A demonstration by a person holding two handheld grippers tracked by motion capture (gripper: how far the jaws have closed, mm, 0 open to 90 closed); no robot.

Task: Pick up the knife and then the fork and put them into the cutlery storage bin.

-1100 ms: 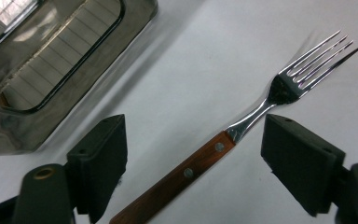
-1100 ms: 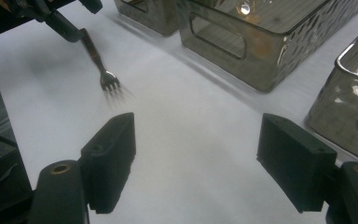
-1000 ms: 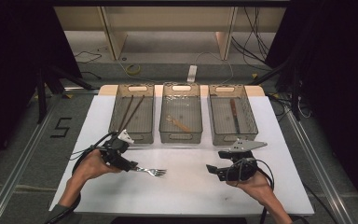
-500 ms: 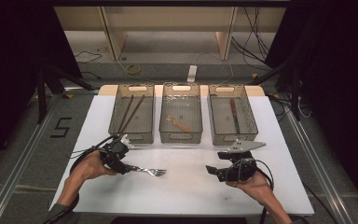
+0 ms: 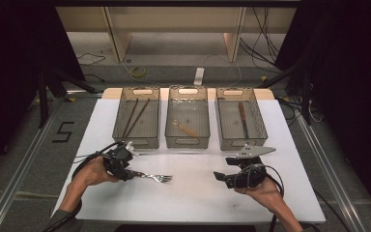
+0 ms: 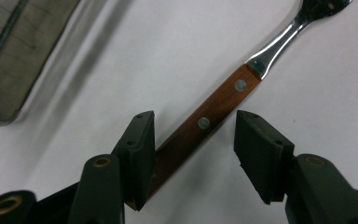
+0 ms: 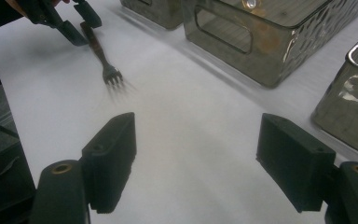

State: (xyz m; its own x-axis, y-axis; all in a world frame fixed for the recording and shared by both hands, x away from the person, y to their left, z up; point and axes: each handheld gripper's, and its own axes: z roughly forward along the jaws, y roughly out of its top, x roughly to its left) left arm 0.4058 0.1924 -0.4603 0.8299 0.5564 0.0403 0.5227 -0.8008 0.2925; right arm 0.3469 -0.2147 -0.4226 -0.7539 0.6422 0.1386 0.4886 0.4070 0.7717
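At the left of the white table top (image 5: 193,203), the left gripper (image 5: 134,174) is held low over the surface by the person's left hand (image 5: 92,173). Its jaws have just been closing and are now set at a middling width around the wooden-handled steel fork (image 5: 150,176). In the left gripper view, the riveted brown handle (image 6: 200,126) is seen lying slantwise between the two black pads (image 6: 140,149); its lower end is just beside or under the left pad, while a clear gap is left at the right pad, so the fork is not yet pinched. The fork lies flat on the table, tines pointing toward the middle, just in front of the leftmost of three smoky transparent plastic bins (image 5: 136,123), in which two thin dark sticks are laid. A brown-handled utensil is seen in the middle bin (image 5: 187,122), and a long dark-handled one in the right bin (image 5: 240,123). Further right, the right gripper (image 5: 218,177) is held near the table by the right hand (image 5: 265,188), well apart from the fork; its jaws are spread wide with nothing between them.
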